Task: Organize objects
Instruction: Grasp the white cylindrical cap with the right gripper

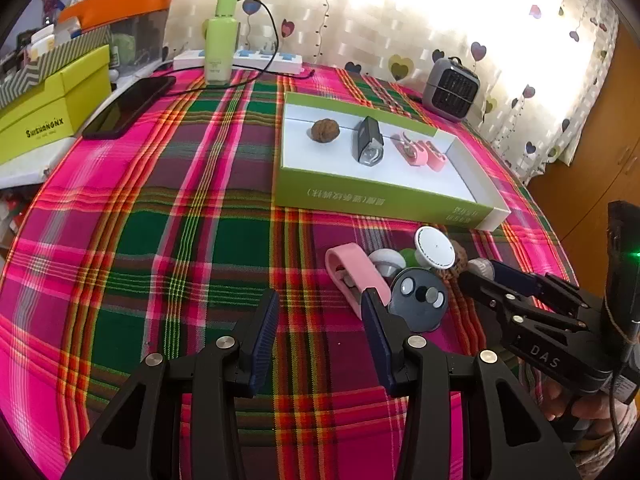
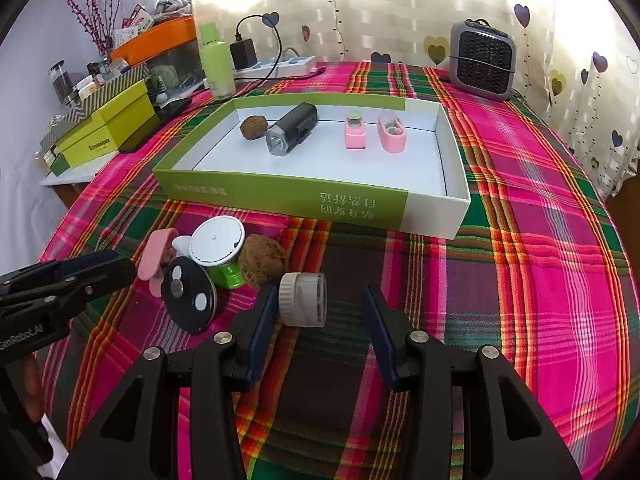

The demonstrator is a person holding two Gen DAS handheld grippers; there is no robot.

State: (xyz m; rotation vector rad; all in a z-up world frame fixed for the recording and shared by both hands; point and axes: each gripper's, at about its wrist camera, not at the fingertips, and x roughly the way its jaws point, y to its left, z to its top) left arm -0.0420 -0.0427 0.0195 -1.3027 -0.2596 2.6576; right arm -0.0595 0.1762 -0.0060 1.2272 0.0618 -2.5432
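Note:
A green and white box tray (image 2: 280, 196) holds a walnut (image 2: 254, 128), a black flashlight (image 2: 294, 130) and two pink clips (image 2: 355, 134). In front of it lies a heap: a pink clip (image 1: 356, 276), a dark round disc (image 1: 420, 300), a white disc on a green base (image 2: 217, 244) and a second walnut (image 2: 263, 260). My left gripper (image 1: 320, 300) stands open over bare cloth, its right finger beside the pink clip. My right gripper (image 2: 320, 296) is open around a small white-lidded jar (image 2: 303, 299) lying on its side against the left finger, clear of the right one.
A grey heater (image 2: 482, 64) stands at the back right. A green bottle (image 1: 219, 50), a power strip (image 1: 256, 60) with cable, a black phone (image 1: 130, 106) and stacked yellow-green boxes (image 1: 48, 116) line the back left. The plaid table drops off at the right.

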